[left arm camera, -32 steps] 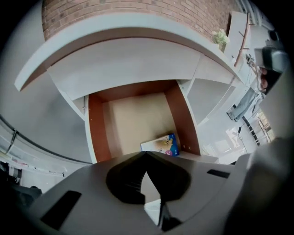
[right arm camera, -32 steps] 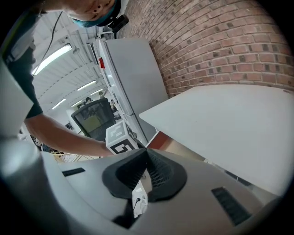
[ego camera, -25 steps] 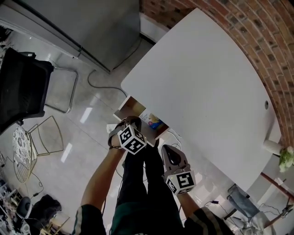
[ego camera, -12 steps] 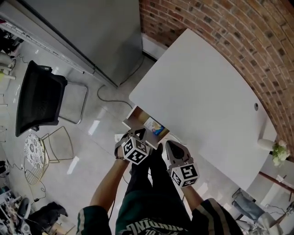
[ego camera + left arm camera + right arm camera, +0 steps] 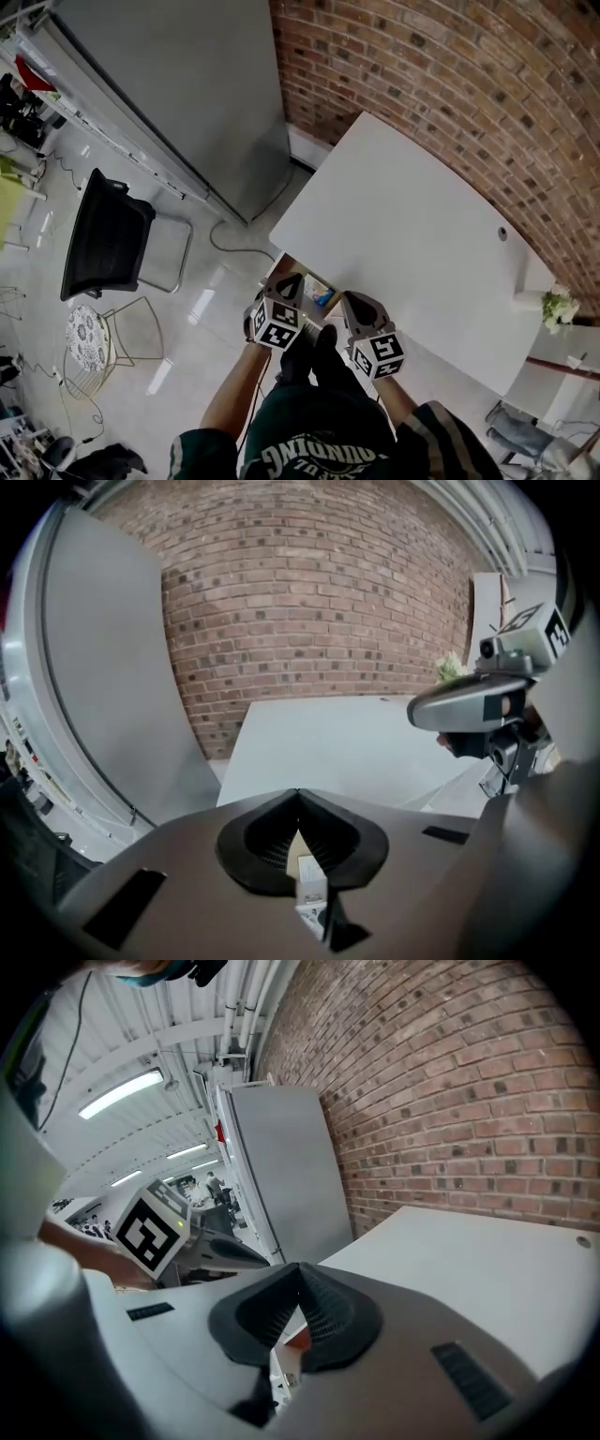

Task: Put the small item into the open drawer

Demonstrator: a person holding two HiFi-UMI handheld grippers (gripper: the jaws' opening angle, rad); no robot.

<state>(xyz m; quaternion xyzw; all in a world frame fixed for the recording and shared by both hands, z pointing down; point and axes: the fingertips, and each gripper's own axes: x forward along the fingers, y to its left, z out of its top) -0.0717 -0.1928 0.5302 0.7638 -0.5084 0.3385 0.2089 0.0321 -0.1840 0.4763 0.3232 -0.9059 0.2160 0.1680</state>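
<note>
Grippers held over the open drawer [image 5: 281, 266], both with jaws closed on nothing.
The small item [image 5: 322, 296] lies inside the drawer at the edge of the white table [image 5: 412, 244], below and between the left gripper [image 5: 289, 279] and the right gripper [image 5: 354, 302], touching neither. It shows only as a blue and yellow patch, too small to tell more.

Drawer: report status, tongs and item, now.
Left tongs shut, empty. Right tongs shut, empty. Both hang by the open drawer; colourful small item lies inside. Nothing in the way.
</note>
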